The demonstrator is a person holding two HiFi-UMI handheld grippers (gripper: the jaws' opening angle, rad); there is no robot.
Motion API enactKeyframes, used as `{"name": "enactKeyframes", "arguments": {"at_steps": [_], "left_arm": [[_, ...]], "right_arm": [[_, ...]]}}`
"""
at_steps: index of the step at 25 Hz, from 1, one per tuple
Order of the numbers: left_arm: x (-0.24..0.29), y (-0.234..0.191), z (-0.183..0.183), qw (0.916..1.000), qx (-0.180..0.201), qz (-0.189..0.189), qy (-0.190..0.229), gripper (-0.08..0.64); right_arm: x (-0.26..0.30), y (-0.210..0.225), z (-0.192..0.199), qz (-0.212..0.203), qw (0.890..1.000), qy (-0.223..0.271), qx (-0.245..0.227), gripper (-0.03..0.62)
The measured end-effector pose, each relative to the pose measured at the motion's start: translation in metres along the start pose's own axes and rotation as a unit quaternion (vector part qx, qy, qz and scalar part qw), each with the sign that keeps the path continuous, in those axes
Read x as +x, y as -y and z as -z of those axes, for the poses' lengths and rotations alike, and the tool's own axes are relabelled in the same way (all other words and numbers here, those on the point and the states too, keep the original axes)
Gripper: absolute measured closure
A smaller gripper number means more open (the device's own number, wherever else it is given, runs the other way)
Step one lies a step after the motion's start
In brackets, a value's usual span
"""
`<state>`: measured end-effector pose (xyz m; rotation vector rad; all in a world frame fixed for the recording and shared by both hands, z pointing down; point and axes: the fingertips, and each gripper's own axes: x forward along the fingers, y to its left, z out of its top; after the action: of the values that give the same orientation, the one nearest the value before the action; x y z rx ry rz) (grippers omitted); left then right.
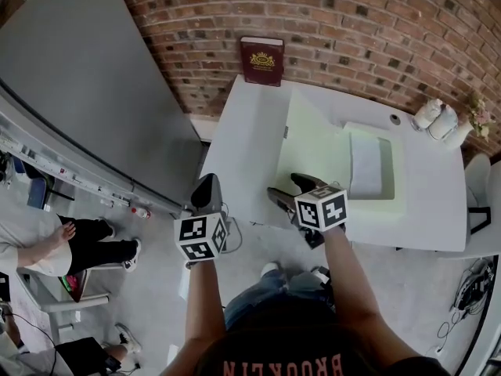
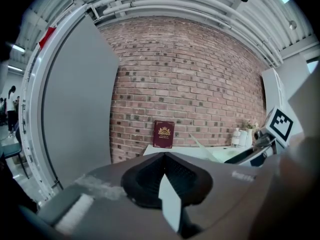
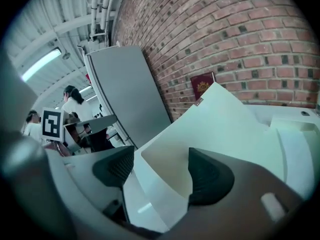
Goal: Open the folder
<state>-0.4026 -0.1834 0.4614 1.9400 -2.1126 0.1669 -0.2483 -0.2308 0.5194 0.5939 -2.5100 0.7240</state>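
We hold the right hand-held gripper [image 1: 287, 191], jaws wide, astride the raised cover [image 1: 307, 143] of the folder [image 1: 393, 191] on the counter [image 1: 243, 131], seemingly to release it; the left hand-held gripper [image 1: 207, 194] hangs closed at the folder's eight o'clock.

Pale green folder [image 1: 311, 143], cover raised half open, on white table [image 1: 241, 151]
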Motion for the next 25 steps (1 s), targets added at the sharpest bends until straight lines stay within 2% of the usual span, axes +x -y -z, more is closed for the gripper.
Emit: {"name": "enactKeyframes", "arguments": {"at_steps": [7, 15, 20, 25], "left_arm": [[0.004, -0.016, 0.014, 0.9995, -0.015, -0.020, -0.017, 0.560], [-0.007, -0.034, 0.047, 0.9975, -0.027, -0.043, -0.049, 0.560], [-0.012, -0.040, 0.058, 0.9966, -0.031, -0.050, -0.058, 0.560], [-0.012, -0.043, 0.065, 0.9962, -0.036, -0.049, -0.062, 0.560]], "right_arm": [[0.037, 0.000, 0.025, -0.029, 0.997, -0.064, -0.009, 0.236], [0.078, 0.017, 0.059, -0.011, 0.993, -0.112, 0.017, 0.253], [0.096, 0.028, 0.076, 0.018, 0.989, -0.146, 0.013, 0.278], [0.105, 0.049, 0.089, 0.083, 0.980, -0.181, 0.019, 0.396]]}}
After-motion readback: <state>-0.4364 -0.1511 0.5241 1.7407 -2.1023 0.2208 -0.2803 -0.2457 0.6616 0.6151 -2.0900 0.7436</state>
